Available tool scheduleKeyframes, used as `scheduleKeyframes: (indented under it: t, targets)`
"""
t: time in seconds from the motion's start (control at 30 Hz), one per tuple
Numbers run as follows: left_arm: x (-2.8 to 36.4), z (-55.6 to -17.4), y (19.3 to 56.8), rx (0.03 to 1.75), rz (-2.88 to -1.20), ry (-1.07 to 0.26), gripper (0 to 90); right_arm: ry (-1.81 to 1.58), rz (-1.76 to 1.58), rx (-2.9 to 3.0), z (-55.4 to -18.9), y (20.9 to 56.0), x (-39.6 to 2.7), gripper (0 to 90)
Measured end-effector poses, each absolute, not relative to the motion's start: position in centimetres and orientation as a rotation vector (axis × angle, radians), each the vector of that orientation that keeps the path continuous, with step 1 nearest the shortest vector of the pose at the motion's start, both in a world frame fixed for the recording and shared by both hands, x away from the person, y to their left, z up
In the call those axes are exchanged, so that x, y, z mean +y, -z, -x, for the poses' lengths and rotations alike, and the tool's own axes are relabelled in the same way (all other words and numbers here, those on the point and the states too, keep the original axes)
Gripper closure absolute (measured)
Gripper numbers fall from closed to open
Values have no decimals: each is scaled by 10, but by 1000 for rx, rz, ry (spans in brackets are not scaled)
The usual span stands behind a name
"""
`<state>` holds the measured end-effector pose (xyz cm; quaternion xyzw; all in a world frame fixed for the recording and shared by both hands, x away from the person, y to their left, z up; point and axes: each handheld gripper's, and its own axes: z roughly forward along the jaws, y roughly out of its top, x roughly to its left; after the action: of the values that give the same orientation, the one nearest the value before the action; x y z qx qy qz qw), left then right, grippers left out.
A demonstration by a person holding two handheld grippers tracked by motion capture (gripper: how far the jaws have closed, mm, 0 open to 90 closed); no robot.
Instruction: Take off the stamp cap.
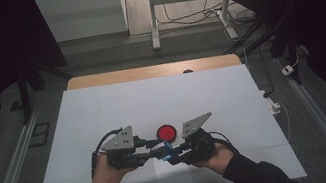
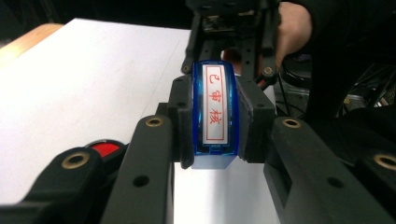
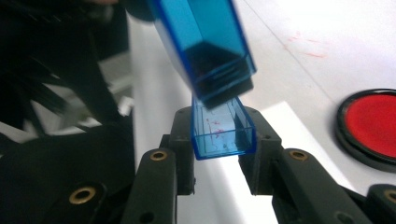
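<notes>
A blue stamp body (image 2: 214, 93) with a white label in red characters sits clamped between the jaws of my left gripper (image 2: 218, 123). My right gripper (image 3: 223, 140) is shut on a small clear blue cap (image 3: 219, 133), its open mouth facing the stamp's dark end (image 3: 224, 86). The two pieces are tilted against each other and almost meet; whether they touch is unclear. In the high view, the left gripper (image 1: 157, 149) and the right gripper (image 1: 173, 154) point at each other just above the table's near middle, with the blue parts (image 1: 163, 149) between them.
A round red ink pad (image 1: 166, 132) in a black rim lies on the white mat (image 1: 103, 112) just beyond the grippers, also at the right gripper view's edge (image 3: 373, 123). A wooden table edge (image 1: 152, 71) runs along the far side.
</notes>
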<state>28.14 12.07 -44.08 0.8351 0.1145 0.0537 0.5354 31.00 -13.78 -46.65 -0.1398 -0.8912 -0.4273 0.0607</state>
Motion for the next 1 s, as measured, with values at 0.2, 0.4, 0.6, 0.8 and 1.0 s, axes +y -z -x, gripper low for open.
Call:
scheduleKeyframes:
  t: [0.2,0.4,0.6,0.8,1.0]
  targets:
    - [124,-283,440,329,-1989,-115,702,1294,394,-2763,-305,464,-140,682]
    - [124,-285,441,390,-2012,-109,702,1302,430,-2820,-301,462,-145,681]
    - [123,-285,442,450,-2032,-113,701,1314,451,-2853,-297,458,-149,682]
    - [123,-285,443,474,-2044,-116,701,1324,490,-2875,-294,456,-154,682]
    - [120,-284,443,477,-2056,-126,701,1361,538,-2866,-292,452,-163,681]
